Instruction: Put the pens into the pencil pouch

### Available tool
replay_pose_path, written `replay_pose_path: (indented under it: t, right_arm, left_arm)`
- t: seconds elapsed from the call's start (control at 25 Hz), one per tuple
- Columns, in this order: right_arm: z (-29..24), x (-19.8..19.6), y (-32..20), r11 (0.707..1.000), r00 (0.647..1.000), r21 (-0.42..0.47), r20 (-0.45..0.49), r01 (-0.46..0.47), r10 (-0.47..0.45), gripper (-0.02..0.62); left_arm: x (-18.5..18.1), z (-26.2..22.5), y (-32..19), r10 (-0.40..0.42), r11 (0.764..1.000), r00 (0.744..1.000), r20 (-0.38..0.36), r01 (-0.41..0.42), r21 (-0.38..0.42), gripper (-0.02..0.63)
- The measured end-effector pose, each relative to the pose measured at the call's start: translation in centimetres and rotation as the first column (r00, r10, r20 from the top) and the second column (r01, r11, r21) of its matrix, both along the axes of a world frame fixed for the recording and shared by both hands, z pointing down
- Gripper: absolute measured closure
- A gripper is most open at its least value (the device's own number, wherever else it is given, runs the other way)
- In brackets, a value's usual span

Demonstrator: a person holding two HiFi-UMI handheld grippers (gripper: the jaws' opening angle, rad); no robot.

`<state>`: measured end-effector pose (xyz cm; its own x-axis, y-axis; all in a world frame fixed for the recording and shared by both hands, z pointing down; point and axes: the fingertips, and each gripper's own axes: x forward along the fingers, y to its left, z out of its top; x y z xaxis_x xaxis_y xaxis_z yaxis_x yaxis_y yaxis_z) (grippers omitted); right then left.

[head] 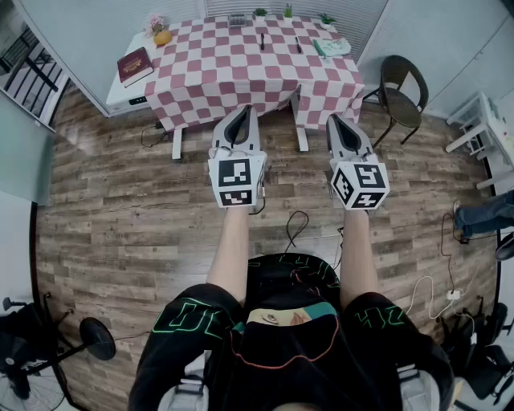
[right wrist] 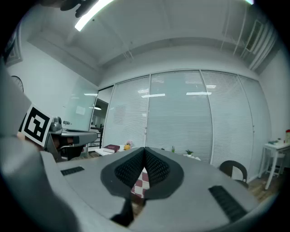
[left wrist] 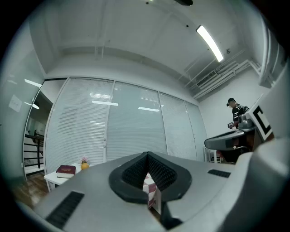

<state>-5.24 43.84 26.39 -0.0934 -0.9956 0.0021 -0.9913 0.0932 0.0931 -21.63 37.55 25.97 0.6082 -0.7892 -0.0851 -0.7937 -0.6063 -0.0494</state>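
Observation:
A table under a red-and-white checked cloth [head: 241, 72] stands ahead of me. Two dark pens [head: 262, 40] [head: 298, 44] lie on its far half, and a pale green pouch [head: 331, 46] rests near its right end. My left gripper [head: 243, 111] and right gripper [head: 334, 120] are held level side by side over the wooden floor, short of the table's near edge. Both are shut and hold nothing. In the left gripper view the ribbed pads [left wrist: 136, 171] meet with only the checked cloth showing beyond them. The right gripper view shows the same closed pads [right wrist: 132, 166].
A red book [head: 134, 64] lies on a white side table left of the cloth, beside a yellow vase [head: 161, 37]. Small plants [head: 259, 13] line the far edge. A dark chair [head: 400, 84] stands to the right. Cables [head: 297, 225] trail on the floor.

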Motion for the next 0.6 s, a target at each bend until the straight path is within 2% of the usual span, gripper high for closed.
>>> replay_pose_path:
  t: [0.2,0.4,0.6]
  right_arm:
    - [0.0,-0.7,0.1,1.000,1.000,0.005,-0.002,0.004,-0.004,0.597]
    - [0.5,-0.6,0.1,1.000,0.998,0.006,0.052,-0.020,0.020,0.597]
    - [0.2,-0.4,0.0,0.999,0.999,-0.007,0.034,-0.037,0.037,0.597]
  left_arm:
    - [-0.1,-0.1,0.2,0.014,1.000,1.000,0.002,-0.014,0.003,0.609]
    - [0.1,0.2,0.3,0.048,0.999,0.999,0.017,-0.048,0.003,0.608]
    - [-1.9,0.4,-1.7,0.009,1.000,1.000,-0.017,-0.009,-0.026,0.609]
